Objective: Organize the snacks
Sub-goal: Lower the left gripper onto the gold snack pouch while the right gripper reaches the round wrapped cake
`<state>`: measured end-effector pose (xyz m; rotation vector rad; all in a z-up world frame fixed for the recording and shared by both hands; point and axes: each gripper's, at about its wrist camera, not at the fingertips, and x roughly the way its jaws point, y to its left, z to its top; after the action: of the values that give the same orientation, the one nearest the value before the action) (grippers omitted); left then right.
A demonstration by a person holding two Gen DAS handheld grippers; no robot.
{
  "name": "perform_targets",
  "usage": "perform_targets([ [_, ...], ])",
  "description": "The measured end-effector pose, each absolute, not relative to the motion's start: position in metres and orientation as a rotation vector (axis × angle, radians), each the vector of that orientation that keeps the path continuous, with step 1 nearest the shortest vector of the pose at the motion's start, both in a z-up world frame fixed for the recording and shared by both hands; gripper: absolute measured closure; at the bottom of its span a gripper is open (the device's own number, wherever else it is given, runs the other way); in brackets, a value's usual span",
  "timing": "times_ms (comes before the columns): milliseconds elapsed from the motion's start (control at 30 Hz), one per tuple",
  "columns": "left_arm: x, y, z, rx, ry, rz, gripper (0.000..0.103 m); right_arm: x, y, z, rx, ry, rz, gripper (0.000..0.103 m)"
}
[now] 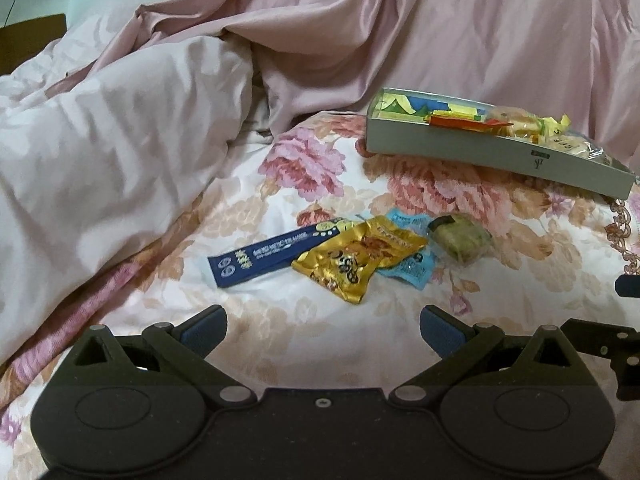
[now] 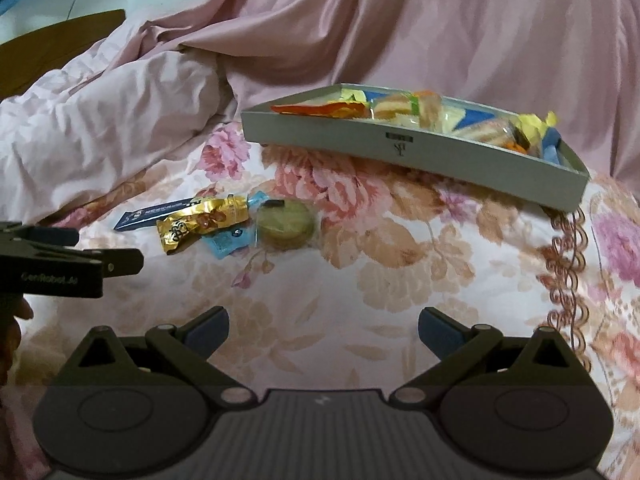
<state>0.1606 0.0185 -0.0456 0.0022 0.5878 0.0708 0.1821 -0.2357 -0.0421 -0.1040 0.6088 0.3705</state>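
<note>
On the floral bedspread lie a dark blue stick packet (image 1: pixel 260 256) (image 2: pixel 154 214), a gold foil packet (image 1: pixel 358 258) (image 2: pixel 200 222), a light blue packet (image 1: pixel 408 268) (image 2: pixel 228 242) partly under the gold one, and a round green cake in clear wrap (image 1: pixel 460 236) (image 2: pixel 286 224). A grey shallow box (image 1: pixel 460 148) (image 2: pixel 400 148) behind them holds several wrapped snacks. My left gripper (image 1: pixel 323 326) is open, short of the loose packets, with nothing between its fingers. My right gripper (image 2: pixel 323 328) is open too, nearer than the box and empty. The left gripper (image 2: pixel 72 264) shows at the right wrist view's left edge.
A rumpled pink quilt (image 1: pixel 120 140) is heaped at the left and behind the box. Bare floral bedspread (image 2: pixel 400 264) lies between the grippers and the box. A wooden edge (image 2: pixel 52 48) shows at the far left. Part of the right gripper (image 1: pixel 624 344) sits at the right edge.
</note>
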Motion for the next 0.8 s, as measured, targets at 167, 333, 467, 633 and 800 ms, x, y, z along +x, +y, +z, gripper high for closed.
perform_targets([
  [167, 0.173, 0.014, -0.046, 0.023, 0.572, 0.056, 0.001, 0.194, -0.234, -0.043, -0.114, 0.595, 0.380, 0.000],
  [333, 0.188, 0.013, -0.046, 0.008, 0.545, 0.017, 0.001, 0.207, -0.232, -0.044, -0.124, 0.569, 0.370, 0.000],
  [467, 0.203, 0.017, -0.045, -0.005, 0.528, -0.020, 0.001, 0.220, -0.229, -0.046, -0.125, 0.542, 0.383, 0.000],
  [633, 0.221, 0.029, -0.047, -0.012, 0.541, -0.122, 0.001, 0.240, -0.222, -0.050, -0.094, 0.529, 0.452, 0.000],
  [800, 0.231, 0.038, -0.052, 0.014, 0.547, -0.178, 0.001, 0.263, -0.210, -0.054, -0.082, 0.541, 0.500, 0.000],
])
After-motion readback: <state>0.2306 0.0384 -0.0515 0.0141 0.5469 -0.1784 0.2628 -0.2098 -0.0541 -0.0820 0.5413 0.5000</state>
